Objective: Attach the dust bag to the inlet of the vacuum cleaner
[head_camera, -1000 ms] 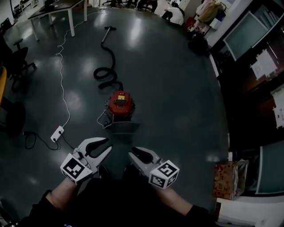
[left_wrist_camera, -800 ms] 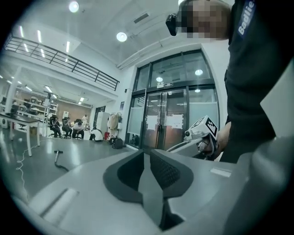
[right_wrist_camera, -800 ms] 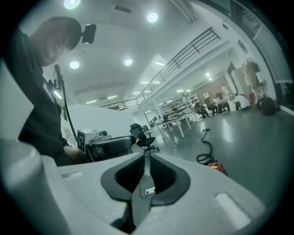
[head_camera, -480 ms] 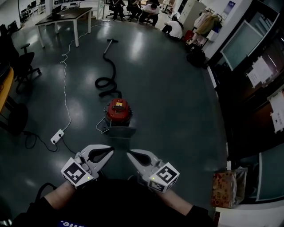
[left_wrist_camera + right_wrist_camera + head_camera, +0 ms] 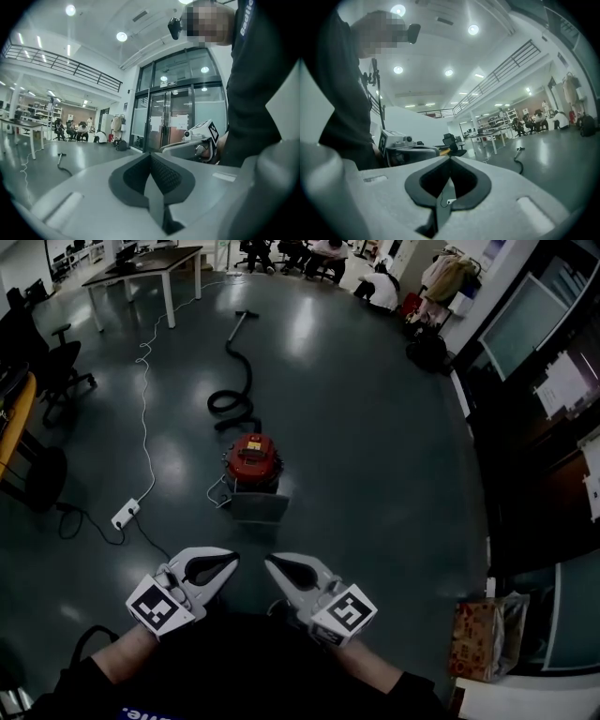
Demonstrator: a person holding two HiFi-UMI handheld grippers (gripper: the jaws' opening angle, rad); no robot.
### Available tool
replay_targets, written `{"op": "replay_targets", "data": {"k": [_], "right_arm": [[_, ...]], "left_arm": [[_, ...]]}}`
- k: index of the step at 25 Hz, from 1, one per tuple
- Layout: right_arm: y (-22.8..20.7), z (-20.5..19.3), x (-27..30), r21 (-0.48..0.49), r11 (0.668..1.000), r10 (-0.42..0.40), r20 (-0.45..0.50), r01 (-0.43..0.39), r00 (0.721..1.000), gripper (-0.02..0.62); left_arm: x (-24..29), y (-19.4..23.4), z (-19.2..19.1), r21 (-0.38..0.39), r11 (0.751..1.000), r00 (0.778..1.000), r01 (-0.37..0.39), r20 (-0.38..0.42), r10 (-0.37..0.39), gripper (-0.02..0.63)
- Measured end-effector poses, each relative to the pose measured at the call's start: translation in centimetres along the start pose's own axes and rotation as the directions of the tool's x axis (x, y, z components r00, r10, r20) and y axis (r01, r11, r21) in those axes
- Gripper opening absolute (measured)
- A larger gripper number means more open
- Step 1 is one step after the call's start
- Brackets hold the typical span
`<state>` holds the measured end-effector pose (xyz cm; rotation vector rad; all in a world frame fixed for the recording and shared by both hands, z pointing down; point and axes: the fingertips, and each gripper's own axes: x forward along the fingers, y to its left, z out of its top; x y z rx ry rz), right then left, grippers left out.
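The red vacuum cleaner (image 5: 251, 457) stands on the dark floor in the head view, its black hose (image 5: 234, 395) curling away to a nozzle (image 5: 246, 313). A grey flat dust bag (image 5: 258, 507) lies on the floor just in front of it. My left gripper (image 5: 232, 560) and right gripper (image 5: 269, 562) are held close to my body, well short of the bag, both shut with nothing between the jaws. The left gripper view shows its jaws (image 5: 151, 155) pressed together, and the right gripper view shows the same for its own (image 5: 450, 160).
A white power strip (image 5: 124, 515) and its cable (image 5: 142, 418) lie left of the vacuum. An office chair (image 5: 58, 367) and a table (image 5: 141, 261) stand at the far left. Seated people (image 5: 319, 249) are at the back. A paper bag (image 5: 483, 624) rests by the right wall.
Both grippers were open a second ago and have since shut on nothing. The head view has shifted, so the vacuum sits higher in the picture and more of the room shows.
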<state>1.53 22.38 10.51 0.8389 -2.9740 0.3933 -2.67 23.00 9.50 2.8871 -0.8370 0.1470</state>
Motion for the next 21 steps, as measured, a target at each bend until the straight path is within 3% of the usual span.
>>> {"op": "replay_targets", "data": {"k": [21], "right_arm": [[0.6,-1.1,-0.7,0.029,0.999,-0.013,-0.017,0.014,1.000,0.002]], "left_arm": [[0.5,-1.1,-0.3,0.008,1.000,1.000,0.019,-0.010,-0.019,0.002]]}}
